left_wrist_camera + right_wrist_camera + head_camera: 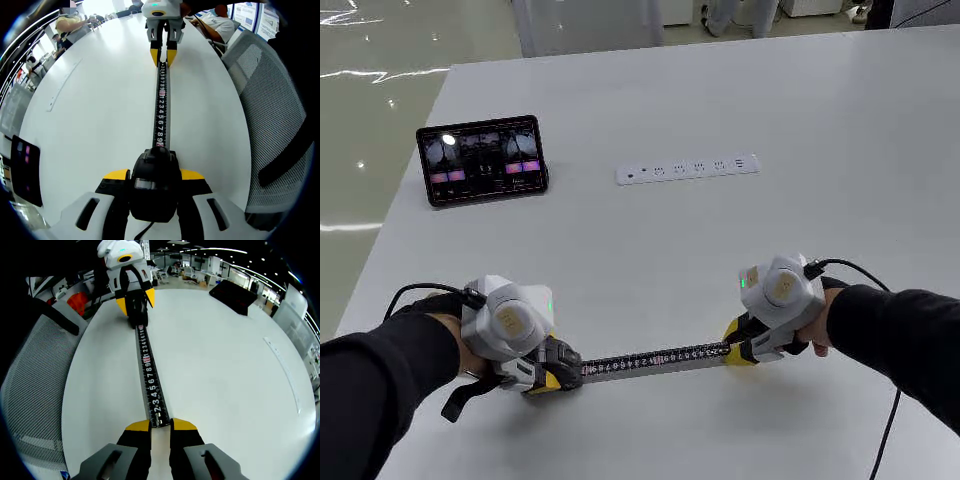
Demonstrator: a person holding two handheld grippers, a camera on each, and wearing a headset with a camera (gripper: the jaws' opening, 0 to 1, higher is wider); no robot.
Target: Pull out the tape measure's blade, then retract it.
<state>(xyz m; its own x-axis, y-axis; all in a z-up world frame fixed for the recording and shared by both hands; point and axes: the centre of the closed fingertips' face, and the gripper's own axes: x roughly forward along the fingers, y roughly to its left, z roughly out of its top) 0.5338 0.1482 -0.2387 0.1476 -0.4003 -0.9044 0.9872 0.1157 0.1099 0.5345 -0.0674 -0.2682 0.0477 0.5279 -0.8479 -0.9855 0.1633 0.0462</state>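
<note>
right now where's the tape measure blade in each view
Head view: tape measure blade low centre, stretched between left gripper and right gripper.
Left gripper view: blade runs up the middle from the tape measure case.
Right gripper view: blade runs from the bottom jaws up to the case.
Shared landmark: tablet, upper left in head, lower left in left gripper, upper right in right gripper view.
</note>
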